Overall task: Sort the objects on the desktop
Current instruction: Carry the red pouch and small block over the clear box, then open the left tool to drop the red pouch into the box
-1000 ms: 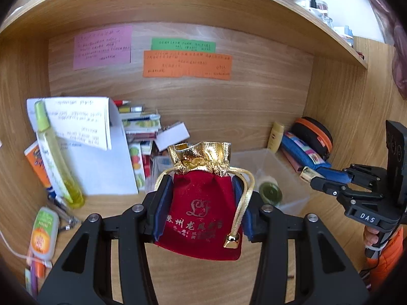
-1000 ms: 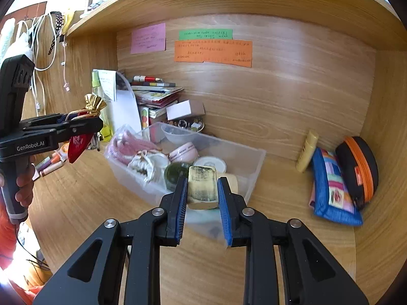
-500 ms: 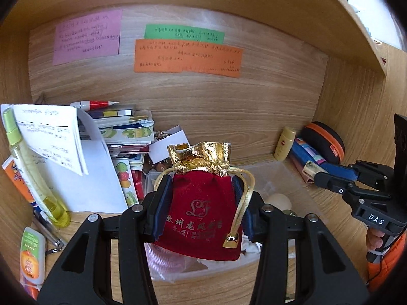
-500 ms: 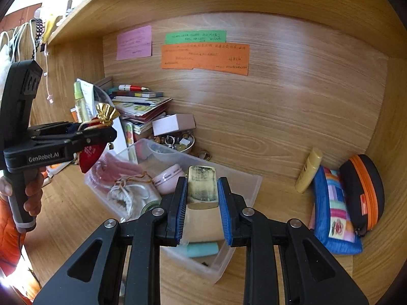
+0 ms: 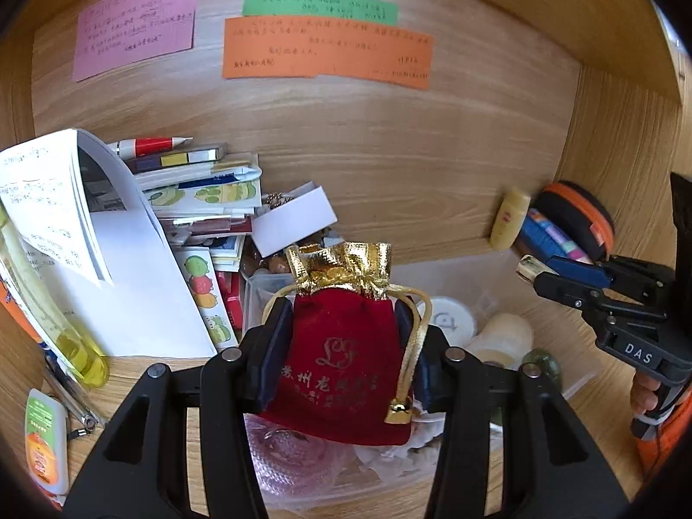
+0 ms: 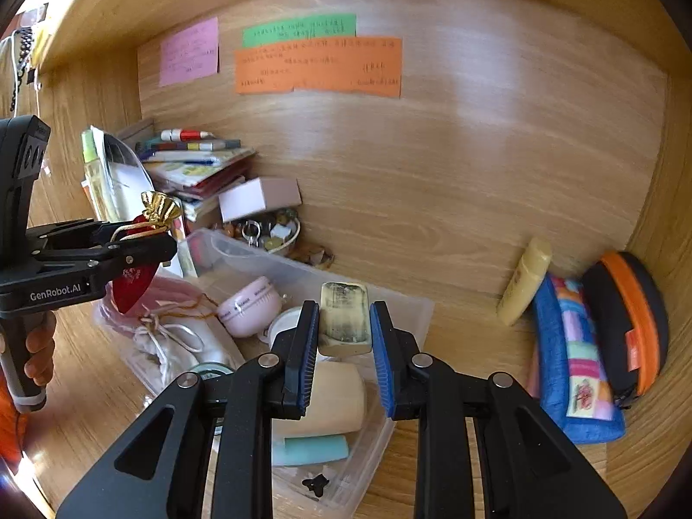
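Left wrist: clear bin (image 5: pixel 575 382) now nearer.

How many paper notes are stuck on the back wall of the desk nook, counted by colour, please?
Pink note: 1
Green note: 1
Orange note: 1
Total: 3 notes, all on the wooden back wall.
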Demonstrator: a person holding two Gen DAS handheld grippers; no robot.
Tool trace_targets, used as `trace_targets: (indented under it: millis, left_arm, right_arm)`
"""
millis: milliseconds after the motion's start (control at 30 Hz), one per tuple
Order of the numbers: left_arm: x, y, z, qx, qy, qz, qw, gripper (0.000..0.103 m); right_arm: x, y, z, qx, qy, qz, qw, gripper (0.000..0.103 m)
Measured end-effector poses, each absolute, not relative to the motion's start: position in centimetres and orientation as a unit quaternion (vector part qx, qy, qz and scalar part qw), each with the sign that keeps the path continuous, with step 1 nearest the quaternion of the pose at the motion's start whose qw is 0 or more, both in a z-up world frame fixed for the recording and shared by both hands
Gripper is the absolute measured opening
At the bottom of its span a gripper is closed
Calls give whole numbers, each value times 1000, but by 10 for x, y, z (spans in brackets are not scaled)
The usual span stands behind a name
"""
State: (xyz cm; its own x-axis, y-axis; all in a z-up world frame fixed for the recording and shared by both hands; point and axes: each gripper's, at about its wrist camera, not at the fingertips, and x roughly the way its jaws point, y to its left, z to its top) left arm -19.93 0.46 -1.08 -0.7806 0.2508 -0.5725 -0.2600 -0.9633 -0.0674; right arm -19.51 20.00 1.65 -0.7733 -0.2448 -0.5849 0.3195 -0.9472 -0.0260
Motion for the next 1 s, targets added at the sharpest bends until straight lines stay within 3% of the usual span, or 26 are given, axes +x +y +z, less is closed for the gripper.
trace_targets:
  millis: [467, 600, 800, 867, 933, 1000]
  left_arm:
    - [-192, 21, -21, -308, 45, 940, 136, 56]
    - [-188, 26, -22, -301, 55, 942, 137, 71]
    - [-186, 31, -23, -296, 70, 943, 133, 72]
    - [-186, 31, -24, -297, 71, 943, 131, 73]
    - [-187, 31, -26, -300, 72, 943, 127, 74]
    - [-187, 32, -28, -301, 76, 943, 123, 76]
  right_arm:
    - [-200, 197, -4, 323, 74, -932, 145, 22]
    - [-196, 192, -4, 317, 84, -934, 139, 22]
    - [-195, 192, -3, 313, 90, -936, 134, 22]
    - [-196, 194, -4, 317, 87, -935, 133, 28]
    - [-198, 195, -6, 322, 86, -933, 137, 40]
    - [-198, 195, -7, 323, 84, -933, 137, 42]
